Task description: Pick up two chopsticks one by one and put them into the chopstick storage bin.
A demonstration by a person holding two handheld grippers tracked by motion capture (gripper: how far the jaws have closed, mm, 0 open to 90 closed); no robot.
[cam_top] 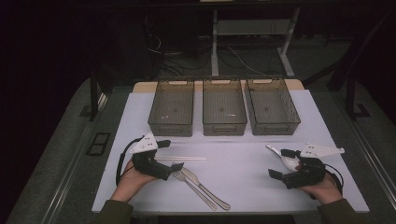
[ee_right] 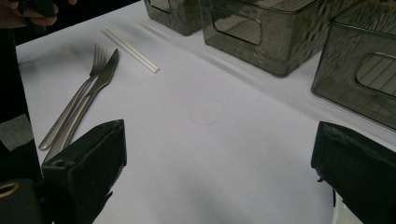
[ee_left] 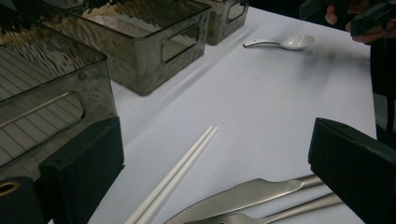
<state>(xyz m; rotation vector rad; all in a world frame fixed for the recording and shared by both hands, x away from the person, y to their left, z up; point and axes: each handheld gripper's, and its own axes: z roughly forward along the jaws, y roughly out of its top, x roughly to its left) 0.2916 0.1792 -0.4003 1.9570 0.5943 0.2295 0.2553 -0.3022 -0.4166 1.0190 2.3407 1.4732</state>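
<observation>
Left gripper [cam_top: 164, 155]: lower left of the high view, jaws spread wide with nothing between them; in its own view the black pads fill the bottom corners.
Right gripper [cam_top: 281, 163]: lower right of the high view, jaws likewise spread, empty.
Chopsticks [ee_left: 175, 173]: bottom centre of the left gripper view, just ahead of the jaws; two thin white sticks lying side by side. Likely light, stiff, smooth and prone to roll, so a pinch across both near mid-length seems safest.
Knife [ee_left: 243, 195]: bottom of the same view, flat brushed metal, serrated edge; probably slippery, best taken by the handle.
Fork [cam_top: 191, 184]: beside the knife, touching or nearly so.
Spoon [cam_top: 285, 157]: white, glossy, probably ceramic and breakable; just beside the right gripper.
Bins [cam_top: 224, 112]: three smoky translucent plastic bins, upper centre, ribbed floors, apparently empty.
Table [cam_top: 243, 182]: matte white sheet.
</observation>
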